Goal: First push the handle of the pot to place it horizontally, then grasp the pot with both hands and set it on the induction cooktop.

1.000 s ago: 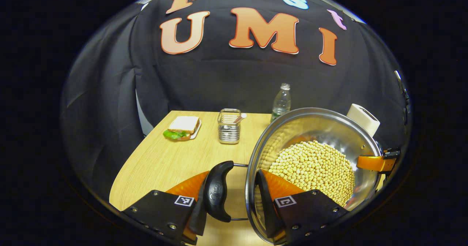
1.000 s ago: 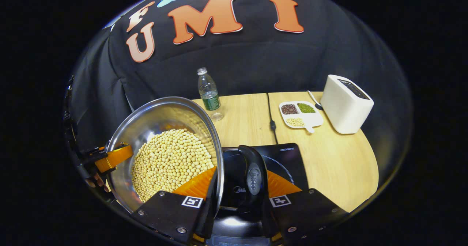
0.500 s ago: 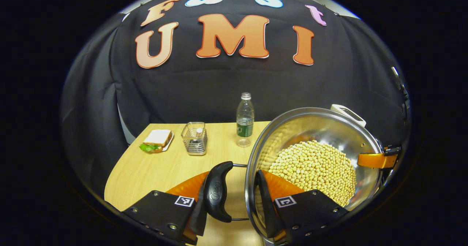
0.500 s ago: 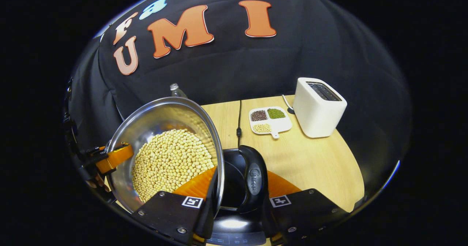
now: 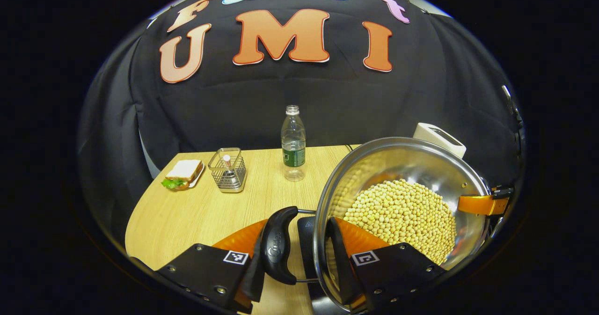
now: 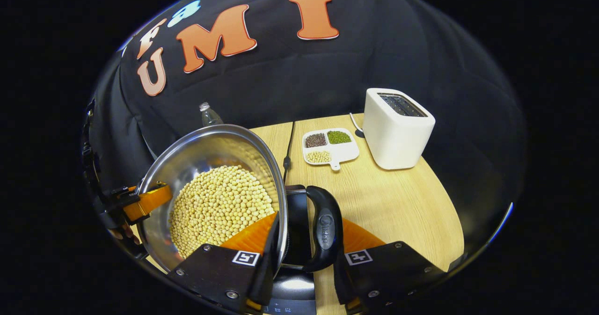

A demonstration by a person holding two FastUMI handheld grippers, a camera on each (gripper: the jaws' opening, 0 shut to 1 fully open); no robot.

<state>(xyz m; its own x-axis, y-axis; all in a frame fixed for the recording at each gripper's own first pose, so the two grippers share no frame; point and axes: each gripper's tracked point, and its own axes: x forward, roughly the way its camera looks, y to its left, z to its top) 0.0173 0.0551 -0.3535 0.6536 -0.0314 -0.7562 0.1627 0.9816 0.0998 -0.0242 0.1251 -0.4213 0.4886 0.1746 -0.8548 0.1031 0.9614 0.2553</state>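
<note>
Left gripper view shows the wooden table (image 5: 206, 212) as the largest surface, and over its right part the steel pot (image 5: 412, 165), filled with soybeans (image 5: 402, 216), which I hold between my two tools. My left gripper (image 5: 295, 254) is closed down on the pot's left side: one finger sits outside the black loop handle (image 5: 277, 245), the other inside the rim against the wall, so both press on handle and wall together. In the right gripper view my right gripper (image 6: 299, 254) clamps the opposite black handle (image 6: 325, 228) and rim in the same way. The induction cooktop (image 6: 295, 277) lies directly under this handle; its dark edge also appears below the pot (image 5: 306, 240) in the left gripper view. I judge the carry nearly over the target, so the step in hand is to centre and lower. To do it well I should keep both tools level, as the rim stands tilted in both views and the beans lie heaped close to the wall; I should lower both sides together. Behind stand the white toaster (image 6: 398, 128), the divided dish of beans (image 6: 330, 144), the water bottle (image 5: 293, 142), the wire basket (image 5: 228, 170) and the sandwich plate (image 5: 182, 174). The pot's base is hidden, so I cannot tell whether it touches the cooktop, most of which is covered.
</note>
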